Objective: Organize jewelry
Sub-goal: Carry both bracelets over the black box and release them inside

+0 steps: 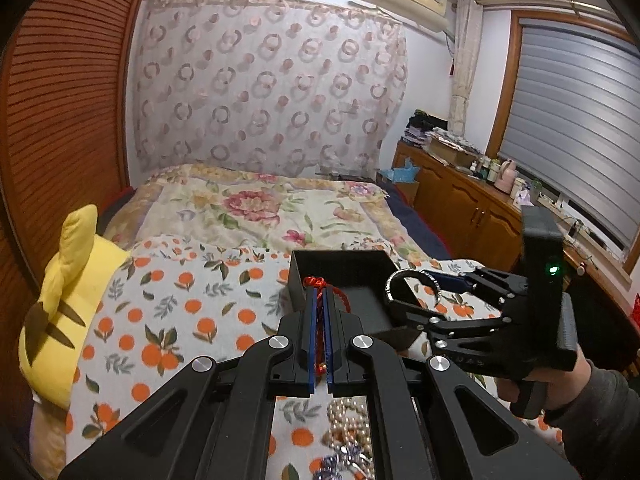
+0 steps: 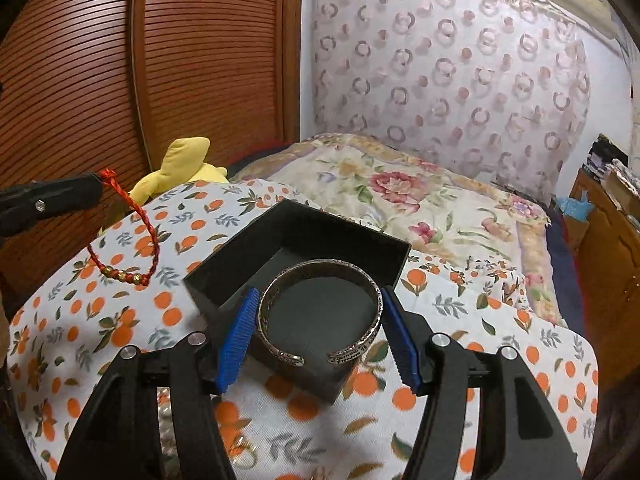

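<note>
My left gripper (image 1: 319,294) is shut on a red braided cord bracelet (image 1: 316,282), pinched between its blue pads just in front of an open black box (image 1: 298,284). In the right wrist view that bracelet (image 2: 122,275) hangs from the left gripper (image 2: 98,182) in a loop with gold beads at the bottom, left of the box (image 2: 320,240). My right gripper (image 2: 319,294) holds a silver cuff bangle (image 2: 280,350) across its width between the blue pads, over the box's near corner. From the left wrist view the right gripper (image 1: 414,290) and the bangle (image 1: 390,286) are at the box's right edge.
The box sits on an orange-print cloth (image 1: 180,312) over a bed with a floral quilt (image 1: 256,208). A yellow plush toy (image 1: 68,280) lies at the left. A pearl strand and other jewelry (image 1: 348,420) lie under my left gripper. A wooden cabinet (image 1: 460,208) runs along the right.
</note>
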Tool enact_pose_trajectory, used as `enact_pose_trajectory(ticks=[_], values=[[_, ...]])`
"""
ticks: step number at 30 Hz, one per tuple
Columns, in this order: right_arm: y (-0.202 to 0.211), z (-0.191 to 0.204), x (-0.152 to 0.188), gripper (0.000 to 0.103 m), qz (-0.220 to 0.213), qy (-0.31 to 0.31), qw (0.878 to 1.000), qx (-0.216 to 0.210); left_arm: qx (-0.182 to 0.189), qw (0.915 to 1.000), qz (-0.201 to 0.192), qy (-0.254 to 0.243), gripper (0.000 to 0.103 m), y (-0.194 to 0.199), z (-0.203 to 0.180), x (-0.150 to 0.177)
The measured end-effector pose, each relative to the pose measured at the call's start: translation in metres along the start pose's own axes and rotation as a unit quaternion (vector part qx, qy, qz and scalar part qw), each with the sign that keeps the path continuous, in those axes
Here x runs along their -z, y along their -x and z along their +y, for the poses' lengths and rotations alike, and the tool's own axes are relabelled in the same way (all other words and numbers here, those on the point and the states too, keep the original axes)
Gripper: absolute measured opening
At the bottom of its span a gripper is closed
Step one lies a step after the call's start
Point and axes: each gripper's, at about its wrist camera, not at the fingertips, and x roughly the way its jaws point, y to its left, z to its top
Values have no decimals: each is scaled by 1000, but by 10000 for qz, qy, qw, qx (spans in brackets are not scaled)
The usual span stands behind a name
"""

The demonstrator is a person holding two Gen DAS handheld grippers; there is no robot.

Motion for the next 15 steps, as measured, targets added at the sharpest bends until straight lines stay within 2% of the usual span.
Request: enact_pose_trajectory(ticks=[7,15], values=[[-20,-2,-3,64,122,-85,9999,-86,-76,9999,32,-89,2,-12,-7,-9],[-4,-9,1,65,15,-179,9997,-177,-84,9998,133,-158,2,-33,-18,-12]])
